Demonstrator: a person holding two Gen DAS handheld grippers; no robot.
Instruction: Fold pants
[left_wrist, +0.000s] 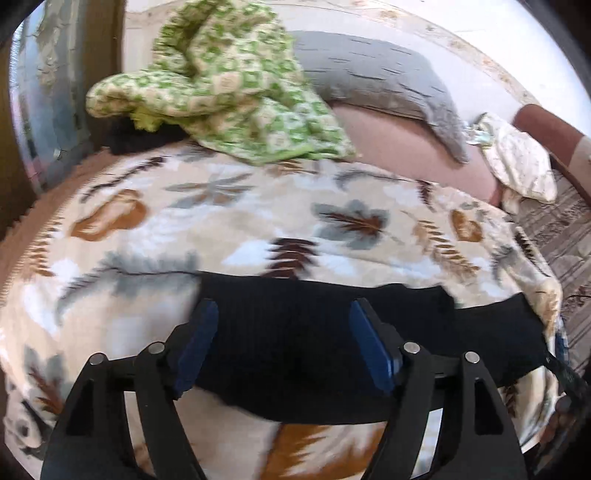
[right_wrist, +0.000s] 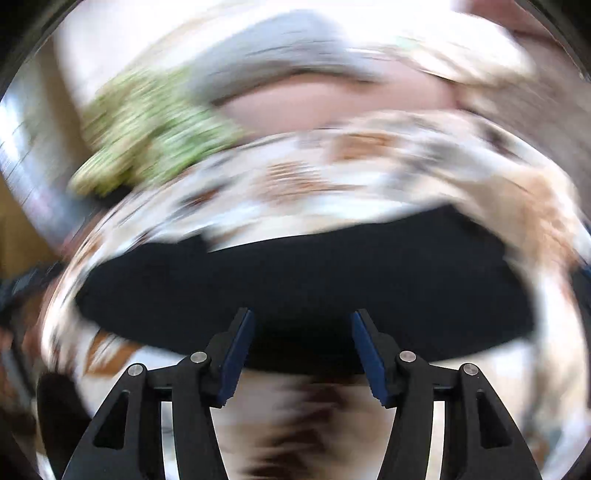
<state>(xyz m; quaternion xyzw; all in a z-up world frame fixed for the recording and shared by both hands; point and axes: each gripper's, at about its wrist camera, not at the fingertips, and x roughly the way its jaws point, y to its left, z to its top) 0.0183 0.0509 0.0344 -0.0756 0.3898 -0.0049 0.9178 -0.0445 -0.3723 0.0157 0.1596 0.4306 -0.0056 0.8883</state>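
Note:
The black pants (left_wrist: 314, 332) lie folded in a flat band across the leaf-patterned blanket (left_wrist: 221, 221) on the bed. My left gripper (left_wrist: 282, 308) is open and empty, its blue pads just above the pants near their left end. In the right wrist view, which is motion-blurred, the pants (right_wrist: 314, 280) stretch wide across the blanket (right_wrist: 332, 177). My right gripper (right_wrist: 301, 319) is open and empty over the near edge of the pants.
A crumpled green patterned cloth (left_wrist: 221, 81) lies at the far side of the bed beside a grey pillow (left_wrist: 388, 77) and a pink pillow (left_wrist: 406, 147). A dark wooden frame (left_wrist: 22, 147) stands at left. Patterned carpet (left_wrist: 561, 236) lies right of the bed.

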